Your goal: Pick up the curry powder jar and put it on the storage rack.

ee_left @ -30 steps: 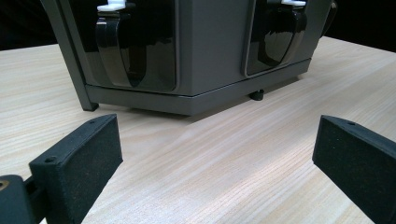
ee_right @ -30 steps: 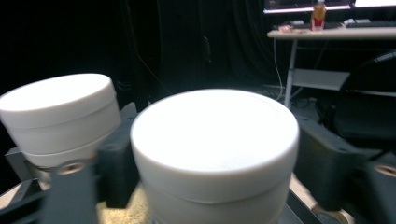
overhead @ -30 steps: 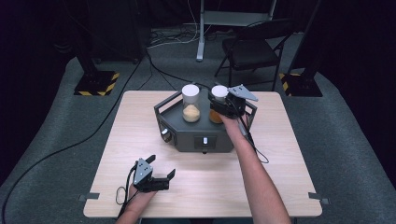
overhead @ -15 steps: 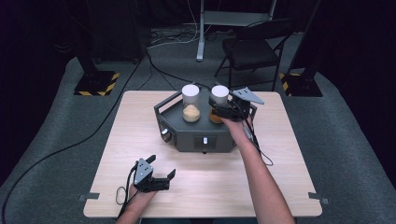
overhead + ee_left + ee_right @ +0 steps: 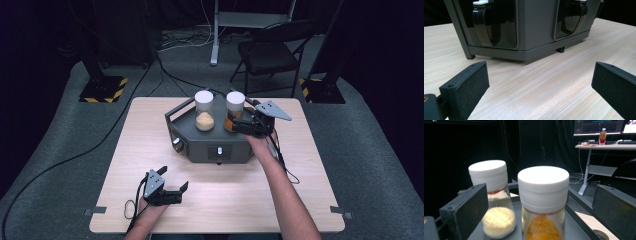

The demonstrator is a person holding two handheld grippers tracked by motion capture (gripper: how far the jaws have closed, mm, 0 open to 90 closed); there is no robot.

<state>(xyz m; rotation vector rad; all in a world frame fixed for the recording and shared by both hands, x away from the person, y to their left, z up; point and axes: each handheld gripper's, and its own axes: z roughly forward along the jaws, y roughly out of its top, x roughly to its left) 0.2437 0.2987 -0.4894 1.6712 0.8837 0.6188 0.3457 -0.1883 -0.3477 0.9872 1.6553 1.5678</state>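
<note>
1. Two grippers are in the scene, and the left gripper (image 5: 176,190) rests on the wooden table (image 5: 320,200) at its near left side, held by the person's left hand (image 5: 150,209). Its jaws are spread wide and nothing is between them. In the left gripper view its two black pads (image 5: 469,87) point toward the front wall of the grey machine (image 5: 534,27), which is apart from them.

2. The grey machine (image 5: 200,145) stands in the middle of the table, toward the far side. It has a flat top with a dark rail around it, and a small knob (image 5: 177,144) on its near left face.

3. On this top stands the left jar (image 5: 204,111), upright, with a white lid and pale grains inside. In the right gripper view the same jar (image 5: 495,202) is behind the left pad.

4. Just beside it, to the right, stands the right jar (image 5: 235,109), also upright, with a white lid and orange powder (image 5: 544,230) in it.

5. The right gripper (image 5: 239,125) comes from the right, held level at the right jar. Its jaws have just been opening and now stand wide; the jar (image 5: 543,195) is between them, but the pads do not press on it.

6. Beyond the table, at the far right on the floor, is a black folding chair (image 5: 272,50).
</note>
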